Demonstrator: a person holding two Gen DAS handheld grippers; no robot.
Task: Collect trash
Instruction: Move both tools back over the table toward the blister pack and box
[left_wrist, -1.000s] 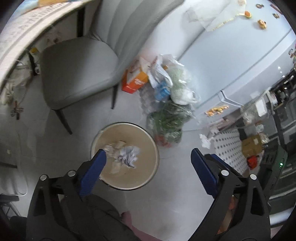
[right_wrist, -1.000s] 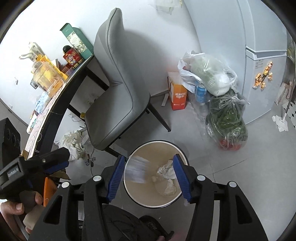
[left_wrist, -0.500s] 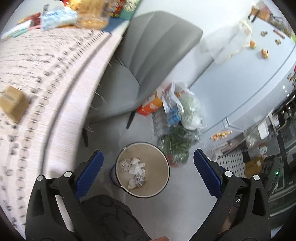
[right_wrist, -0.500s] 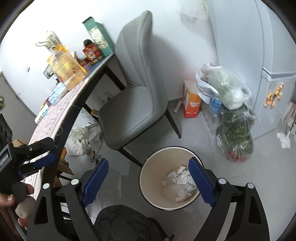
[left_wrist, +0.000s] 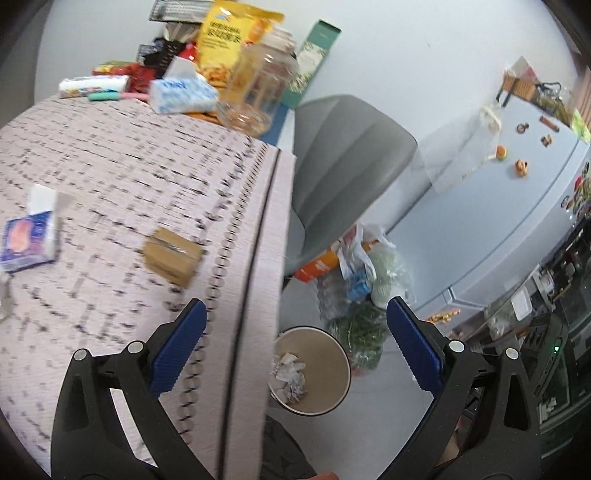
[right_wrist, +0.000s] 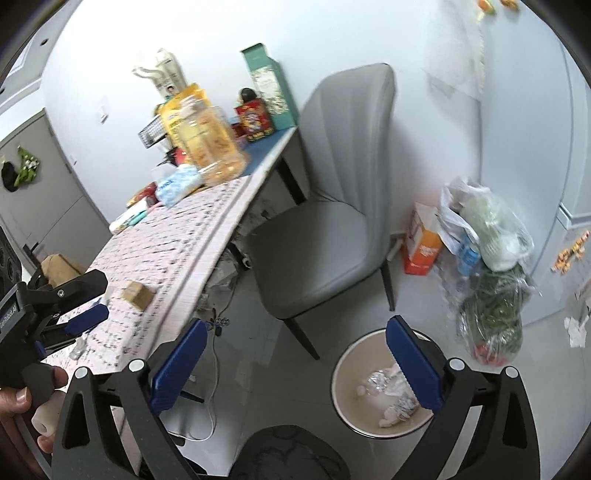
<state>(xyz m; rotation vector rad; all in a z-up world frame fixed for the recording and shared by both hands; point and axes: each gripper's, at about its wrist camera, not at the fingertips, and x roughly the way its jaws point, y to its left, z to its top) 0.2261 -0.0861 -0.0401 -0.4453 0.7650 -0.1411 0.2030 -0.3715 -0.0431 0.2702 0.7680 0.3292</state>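
A round beige trash bin (left_wrist: 334, 354) stands on the floor beside the table and holds crumpled paper (left_wrist: 290, 374); it also shows in the right wrist view (right_wrist: 345, 373). A small brown cardboard box (left_wrist: 173, 256) lies near the table's edge, also in the right wrist view (right_wrist: 137, 294). My left gripper (left_wrist: 295, 352) is open and empty above the table edge; it shows at the left of the right wrist view (right_wrist: 83, 301). My right gripper (right_wrist: 295, 371) is open and empty above the floor, left of the bin.
The patterned table (left_wrist: 110, 177) carries a tissue pack (left_wrist: 31, 236), a clear jar (left_wrist: 258, 92), snack bags and boxes at the back. A grey chair (right_wrist: 325, 229), plastic bags (right_wrist: 487, 258), an orange carton (right_wrist: 421, 243) and a fridge (left_wrist: 517, 177) surround the bin.
Both grippers have risen from over the bin and swung left toward the table. The right jaws have opened wider. The table top with the cardboard box has come into view.
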